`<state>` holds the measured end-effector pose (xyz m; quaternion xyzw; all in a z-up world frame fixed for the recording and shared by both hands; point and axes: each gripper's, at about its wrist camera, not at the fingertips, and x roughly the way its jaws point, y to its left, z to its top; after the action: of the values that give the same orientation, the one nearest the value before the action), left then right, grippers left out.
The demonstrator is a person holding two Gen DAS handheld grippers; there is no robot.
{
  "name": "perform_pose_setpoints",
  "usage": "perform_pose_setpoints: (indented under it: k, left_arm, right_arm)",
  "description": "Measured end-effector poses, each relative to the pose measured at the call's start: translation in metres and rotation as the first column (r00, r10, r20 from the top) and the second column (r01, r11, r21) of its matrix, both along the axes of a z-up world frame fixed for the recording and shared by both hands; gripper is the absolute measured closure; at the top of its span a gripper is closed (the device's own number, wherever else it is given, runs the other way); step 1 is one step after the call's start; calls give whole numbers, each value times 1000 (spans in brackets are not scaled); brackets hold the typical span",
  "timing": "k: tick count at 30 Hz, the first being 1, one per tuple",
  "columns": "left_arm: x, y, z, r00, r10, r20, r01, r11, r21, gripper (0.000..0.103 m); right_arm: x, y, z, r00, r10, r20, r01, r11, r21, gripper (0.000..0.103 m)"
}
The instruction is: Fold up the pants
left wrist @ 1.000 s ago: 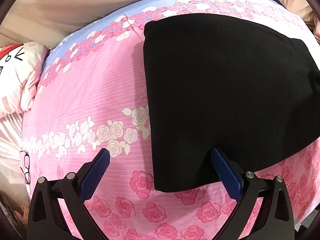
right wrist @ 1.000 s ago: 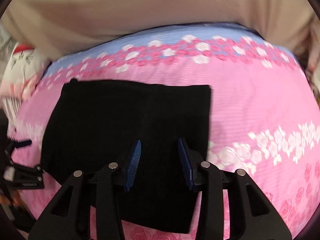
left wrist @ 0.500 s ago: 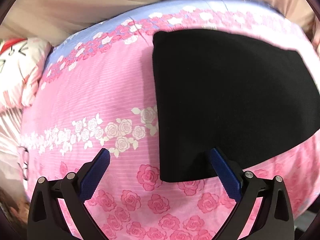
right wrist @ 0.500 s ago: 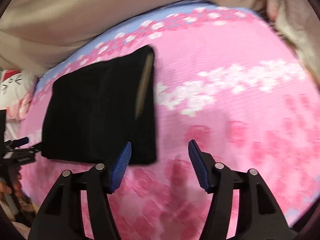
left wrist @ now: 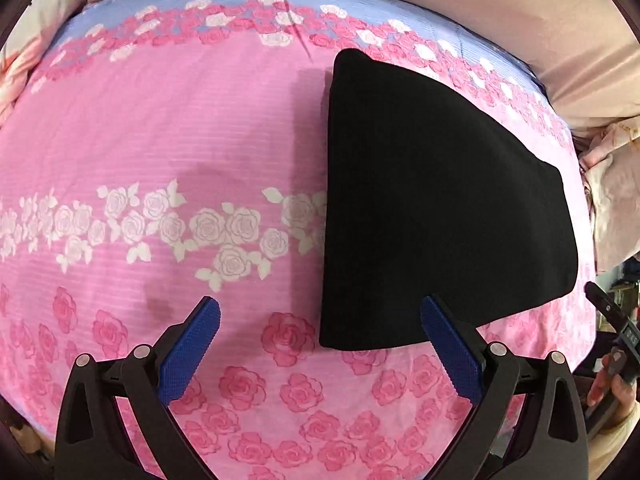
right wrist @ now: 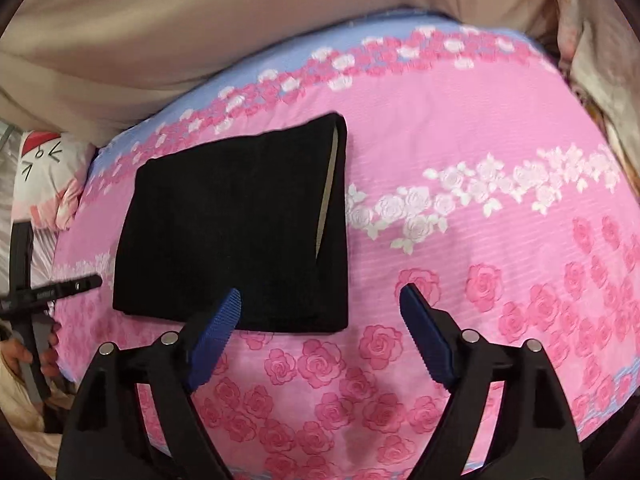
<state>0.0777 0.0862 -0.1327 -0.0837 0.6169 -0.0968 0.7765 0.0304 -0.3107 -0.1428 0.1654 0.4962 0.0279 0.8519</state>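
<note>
Status: pants (left wrist: 440, 200) lay as a compact black rectangle, flat on the pink rose bedsheet (left wrist: 160, 120). Judged fold complete or nearly so; no loose leg or waistband showed outside the block.

L gripper (left wrist: 316, 320): jaws spread wide, nothing between them. Pants sat ahead and to the R of its centre line. My R finger pad (left wrist: 448, 344) overlapped the near edge of the block in L wrist view; contact vs. hover above it: cannot tell. L pad (left wrist: 192, 344) was over bare sheet, well apart from the cloth.

R gripper (right wrist: 320, 312): jaws likewise spread, empty. Pants (right wrist: 232, 232) sat ahead and to the L. My L finger pad (right wrist: 216, 328) overlapped the near edge, R pad (right wrist: 424, 340) over bare sheet.

Key relation: the block lay between my two tools, each tool off one near corner, neither clearly nearer. Long axis ran across, L tool to R tool.

Note: on the side nearest the R tool, R wrist view showed a pale sliver (right wrist: 328, 196) where layers gaped. Judgement: if any move remained, it would be pressing or re-squaring that edge, and R tool had the shorter reach.
</note>
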Motion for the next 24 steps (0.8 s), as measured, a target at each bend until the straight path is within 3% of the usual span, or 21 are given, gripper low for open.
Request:
perform_pose_setpoints:
  k: [4,7,11,17,19,24]
  left_arm:
    - [0,-29,19,990,-113,81,111,993,32,5]
    - [7,-45,15,979,-188,80,183,981,62,5]
    - [22,-39,-8,973,-229,-13,228,972,-59,5]
    - [35,-42,-38,950,-294,-109,274,948,-162,5]
    - [35,-44,-46,943,-305,-134,278,942,-187,5]
    - [32,-58,-45,950,-302,-83,288,946,-147,5]
  right_arm:
    - [13,12,7,999,45,14,-44,997,-56,21]
    - [27,10,-5,999,39,-27,-40,999,-32,20]
    - [39,5,-22,997,36,-61,-33,998,49,20]
    - [49,8,-50,991,42,-130,-31,996,86,20]
    - [48,7,-58,990,34,-135,-17,992,127,20]
    - [43,3,-71,988,-2,-152,41,966,256,20]
